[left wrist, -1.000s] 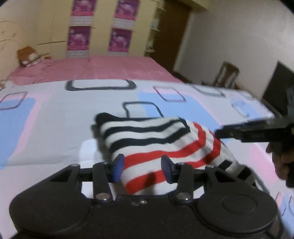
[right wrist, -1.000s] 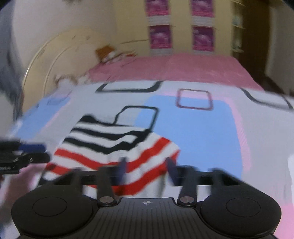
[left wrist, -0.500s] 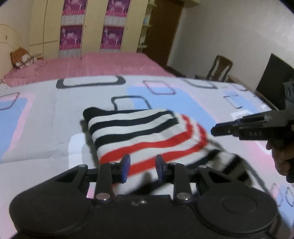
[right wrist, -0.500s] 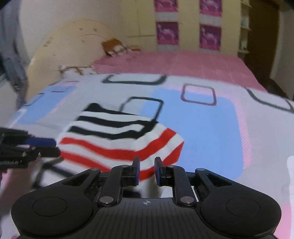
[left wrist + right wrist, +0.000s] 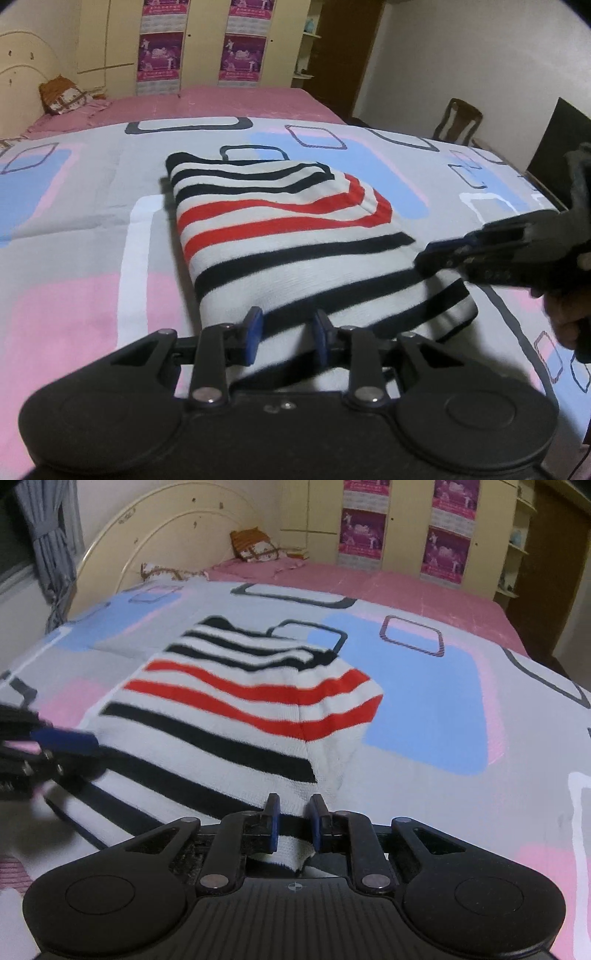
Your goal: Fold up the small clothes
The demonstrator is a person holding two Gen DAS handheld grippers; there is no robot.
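Left wrist view shows the white knitted garment with black and red stripes [image 5: 295,236] lying on the bed's patterned sheet [image 5: 85,229], near its front edge. The left tool [image 5: 284,338] has narrowed onto the near hem, cloth between its pads. The right tool [image 5: 293,821], jaws close together, pinches the same hem. Both appear to hold the near edge, likely mid-fold; next, carrying it evenly toward the far edge. A cream headboard [image 5: 166,528] and postered wardrobe [image 5: 199,44] stand behind.

One striped garment [image 5: 295,236] lies on one bed [image 5: 92,258]. Two grippers [image 5: 284,336] [image 5: 293,821], four posters [image 5: 242,55], one chair [image 5: 458,122].
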